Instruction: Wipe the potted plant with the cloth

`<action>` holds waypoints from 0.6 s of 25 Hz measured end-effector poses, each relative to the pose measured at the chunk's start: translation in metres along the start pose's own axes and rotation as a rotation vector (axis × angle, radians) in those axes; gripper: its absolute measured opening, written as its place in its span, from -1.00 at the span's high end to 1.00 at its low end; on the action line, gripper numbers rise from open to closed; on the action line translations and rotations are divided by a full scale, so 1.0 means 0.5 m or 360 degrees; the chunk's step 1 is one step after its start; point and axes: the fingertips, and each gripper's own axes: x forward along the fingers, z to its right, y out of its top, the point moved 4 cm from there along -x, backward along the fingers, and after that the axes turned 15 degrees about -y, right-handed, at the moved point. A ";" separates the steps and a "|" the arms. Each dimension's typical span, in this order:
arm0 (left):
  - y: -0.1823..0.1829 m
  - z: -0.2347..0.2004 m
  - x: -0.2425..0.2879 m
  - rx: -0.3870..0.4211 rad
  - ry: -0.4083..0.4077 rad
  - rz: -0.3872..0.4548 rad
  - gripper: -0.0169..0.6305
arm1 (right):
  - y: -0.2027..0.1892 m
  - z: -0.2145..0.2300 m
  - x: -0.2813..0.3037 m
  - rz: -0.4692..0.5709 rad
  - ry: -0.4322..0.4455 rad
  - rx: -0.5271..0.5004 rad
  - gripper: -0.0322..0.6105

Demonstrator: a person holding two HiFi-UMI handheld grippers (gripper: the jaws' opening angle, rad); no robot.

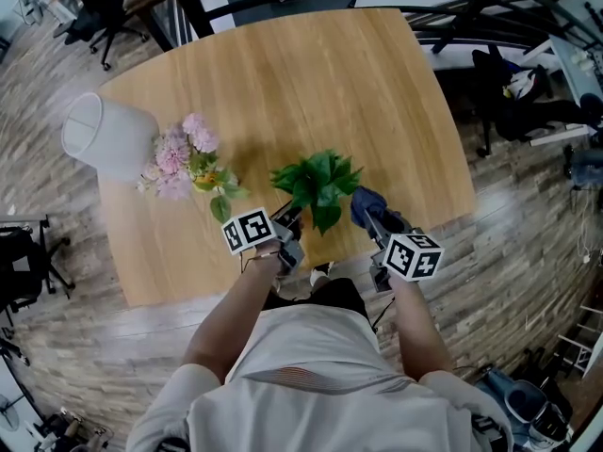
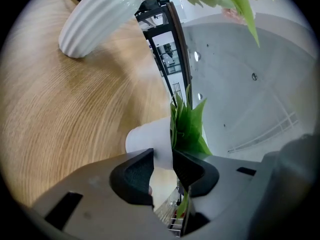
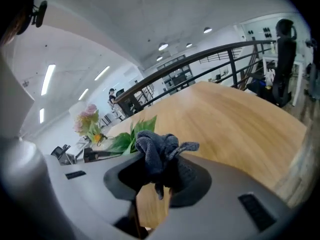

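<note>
Person's white shirt [image 1: 311, 365] and both forearms fill the bottom of the head view. Left gripper [image 1: 290, 222] [image 2: 162, 159] has its jaws pinched on the white pot rim of the potted plant [image 1: 318, 185] [image 2: 147, 136], only a narrow gap between them, filled by the rim and a leaf. It looks like a steadying hold. Right gripper [image 1: 369, 213] [image 3: 159, 171] is clamped on a bunched dark blue-grey cloth [image 1: 366, 201] [image 3: 155, 151], wad sticking out past the tips.

The plant sits near the front edge of the wooden table [image 1: 311, 83], between the two grippers. The cloth is just beside its right-hand leaves; contact can't be told.

Progress: cloth picked up, pot secured, wiping looks barely started or about to start. No leaf shows as done, so most of the task is left.

Around: white ribbed vase [image 1: 108, 135] [image 2: 100, 14] with pink flowers [image 1: 184, 153] to the plant's left, stems near its leaves but apart. Nothing sits between cloth and leaves. The left gripper itself blocks the front-left leaves.
</note>
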 end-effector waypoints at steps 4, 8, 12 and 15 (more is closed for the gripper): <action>0.001 0.002 0.002 0.0040 0.0016 -0.0024 0.57 | 0.090 -0.023 -0.047 0.0238 0.0117 0.0020 0.41; 0.002 0.006 0.003 0.0091 0.0040 -0.0057 0.58 | 0.145 -0.108 -0.026 0.0271 0.0381 0.0000 0.41; 0.006 0.011 0.004 0.0160 0.0061 -0.0075 0.58 | 0.122 -0.143 0.070 0.0054 0.0447 0.0032 0.41; 0.011 0.013 0.003 0.0207 0.0078 -0.0079 0.59 | 0.095 -0.087 0.101 -0.0053 0.0328 0.0229 0.41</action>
